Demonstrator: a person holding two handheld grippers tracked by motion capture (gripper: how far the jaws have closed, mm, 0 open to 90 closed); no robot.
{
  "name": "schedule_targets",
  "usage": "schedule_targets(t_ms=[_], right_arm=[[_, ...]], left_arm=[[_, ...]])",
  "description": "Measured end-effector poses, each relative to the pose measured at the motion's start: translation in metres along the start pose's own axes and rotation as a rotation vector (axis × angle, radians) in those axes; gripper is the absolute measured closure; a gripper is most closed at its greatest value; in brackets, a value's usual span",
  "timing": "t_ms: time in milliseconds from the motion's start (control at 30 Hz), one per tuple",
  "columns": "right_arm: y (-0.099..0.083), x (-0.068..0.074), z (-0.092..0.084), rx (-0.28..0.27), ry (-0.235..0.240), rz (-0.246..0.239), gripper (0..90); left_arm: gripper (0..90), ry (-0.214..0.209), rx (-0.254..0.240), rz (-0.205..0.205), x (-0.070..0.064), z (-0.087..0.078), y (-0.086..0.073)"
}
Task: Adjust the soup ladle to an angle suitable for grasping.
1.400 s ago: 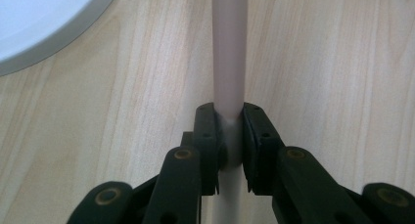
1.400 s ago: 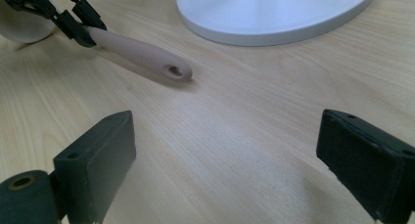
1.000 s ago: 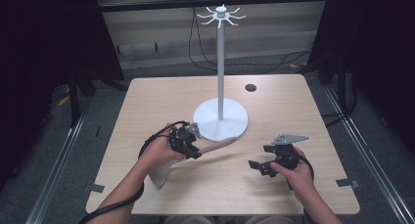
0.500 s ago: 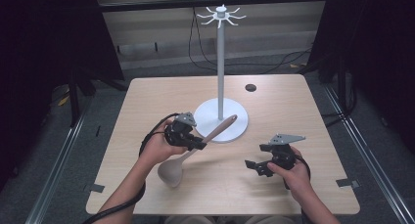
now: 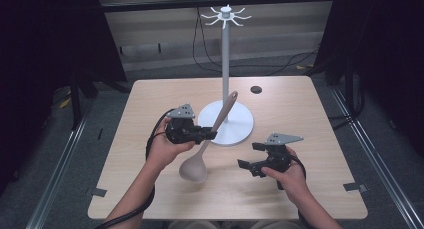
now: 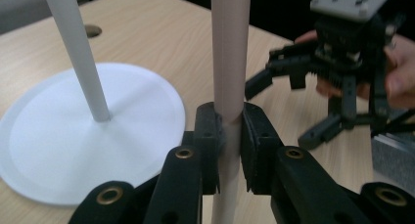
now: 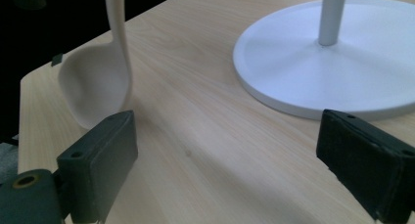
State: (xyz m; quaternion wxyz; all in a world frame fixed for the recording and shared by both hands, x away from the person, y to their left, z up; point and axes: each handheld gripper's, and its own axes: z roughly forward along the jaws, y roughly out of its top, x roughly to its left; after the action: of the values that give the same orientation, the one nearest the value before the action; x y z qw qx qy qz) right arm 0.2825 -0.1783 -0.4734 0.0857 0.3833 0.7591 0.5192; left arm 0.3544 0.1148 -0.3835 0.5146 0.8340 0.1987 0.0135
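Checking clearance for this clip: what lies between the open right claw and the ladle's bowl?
Only bare wooden table: in the high view nothing sits between the right claw and the ladle; the right gripper view shows the same.

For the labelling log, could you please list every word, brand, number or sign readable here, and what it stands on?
None can be read: the ladle, the white stand, the wooden table and both grippers bear no legible text.

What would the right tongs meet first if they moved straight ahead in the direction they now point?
Probably the bare table first. The open right tongs aim between the ladle and the stand's white base; depth is unclear.
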Motion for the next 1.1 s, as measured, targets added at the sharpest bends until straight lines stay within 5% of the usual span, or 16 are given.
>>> schedule_targets(t_ms=[500, 733, 1100], right_arm=[[0.023, 0.018, 0.010, -0.106, 0.092, -0.007, 26.1], [0.030, 0.024, 0.014, -0.142, 0.113, -0.008, 35.8], [0.037, 0.028, 0.021, -0.157, 0.163, -0.041, 63.8]], left_arm=[[79.0, -0.010, -0.173, -0.014, -0.014, 0.011, 0.012], [79.0, -0.029, -0.219, -0.019, -0.023, 0.018, 0.011], [78.9, -0.075, -0.257, -0.008, -0.034, 0.026, 0.014]])
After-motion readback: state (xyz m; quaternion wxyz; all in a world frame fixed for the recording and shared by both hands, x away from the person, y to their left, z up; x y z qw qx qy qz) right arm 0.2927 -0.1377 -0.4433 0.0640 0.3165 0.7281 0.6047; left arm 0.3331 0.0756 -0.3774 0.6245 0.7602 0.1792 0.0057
